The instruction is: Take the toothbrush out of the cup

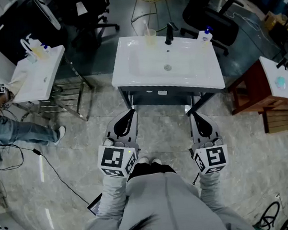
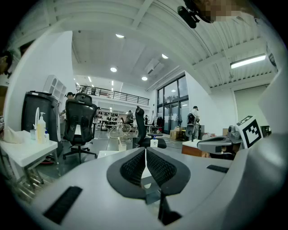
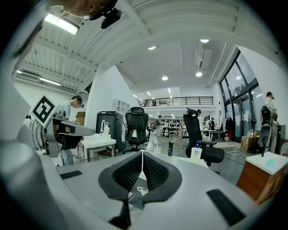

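A translucent cup (image 1: 150, 36) stands at the back rim of the white sink (image 1: 130, 68), left of the black faucet (image 1: 168, 34), with a toothbrush (image 1: 145, 26) leaning out of it. Both grippers hang in front of the sink, well short of the cup. My left gripper (image 1: 131, 111) and right gripper (image 1: 191, 114) are shut with nothing between their jaws. The left gripper view shows its jaws (image 2: 145, 151) pressed together, with the cup (image 2: 121, 145) far ahead. In the right gripper view the jaws (image 3: 142, 153) are likewise shut, and the cup (image 3: 156, 148) is small in the distance.
A soap bottle (image 1: 206, 35) sits on the sink's right back corner. A second white basin table (image 1: 40, 76) with bottles stands to the left, and a red-brown cabinet (image 1: 251, 85) to the right. Office chairs (image 1: 210, 16) are behind the sink. A person (image 1: 5, 129) is at the left edge.
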